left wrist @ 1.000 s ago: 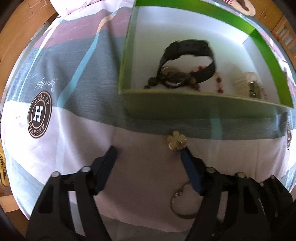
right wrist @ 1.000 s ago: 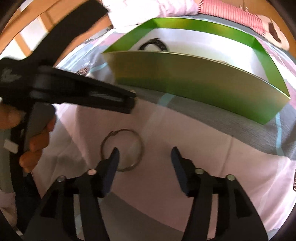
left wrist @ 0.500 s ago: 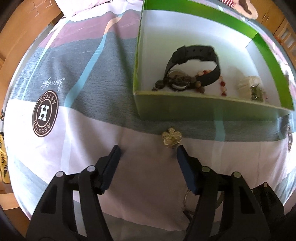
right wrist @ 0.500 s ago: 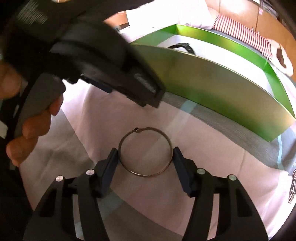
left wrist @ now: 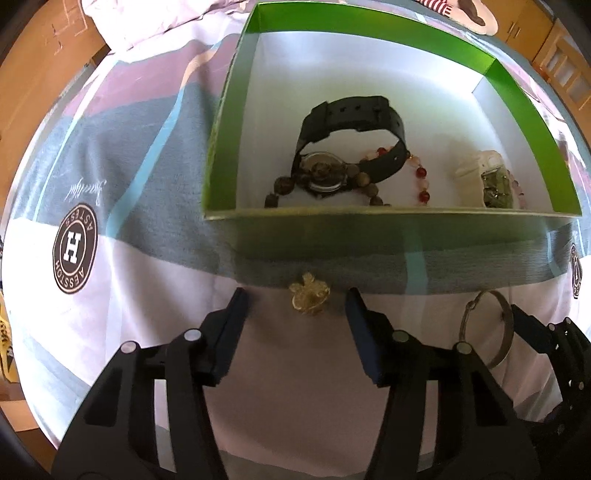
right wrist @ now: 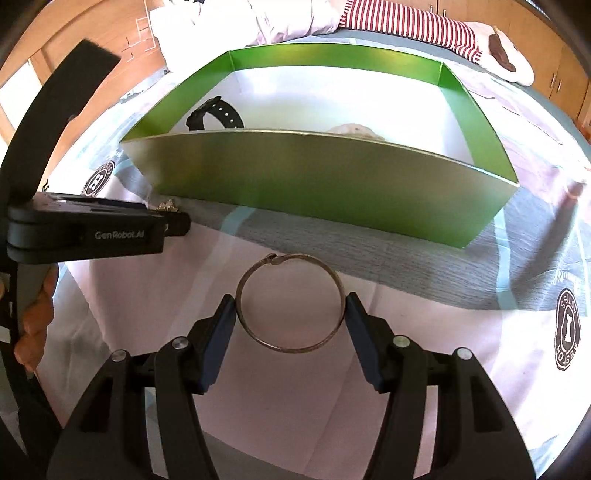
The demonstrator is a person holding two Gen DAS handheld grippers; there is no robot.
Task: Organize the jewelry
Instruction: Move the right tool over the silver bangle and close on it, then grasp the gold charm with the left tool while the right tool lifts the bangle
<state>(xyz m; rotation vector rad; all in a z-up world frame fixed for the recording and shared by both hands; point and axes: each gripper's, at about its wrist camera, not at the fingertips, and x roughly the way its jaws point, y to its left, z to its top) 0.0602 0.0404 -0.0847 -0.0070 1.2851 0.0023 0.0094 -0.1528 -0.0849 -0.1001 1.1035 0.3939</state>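
A green box [left wrist: 391,230] with a white floor sits on the bedspread. It holds a black watch [left wrist: 351,122], dark and red beads [left wrist: 421,173] and a pale piece [left wrist: 480,173]. A gold brooch [left wrist: 309,295] lies on the cloth just in front of the box, between the tips of my open left gripper [left wrist: 295,306]. A thin metal bangle [right wrist: 290,302] lies flat between the fingers of my open right gripper [right wrist: 290,314], touching both pads. The bangle [left wrist: 487,328] also shows at right in the left wrist view. The left gripper [right wrist: 110,225] shows at left in the right wrist view.
The bedspread [left wrist: 110,177] has grey, pink and white blocks and round logos [left wrist: 74,254]. Pillows and a striped cloth [right wrist: 413,22] lie beyond the box [right wrist: 325,184]. Wooden cabinets [left wrist: 554,62] stand at the back.
My left gripper has shifted right so the brooch now sits between its tips. My right gripper has moved forward around the bangle, and its fingers now touch the bangle's sides.
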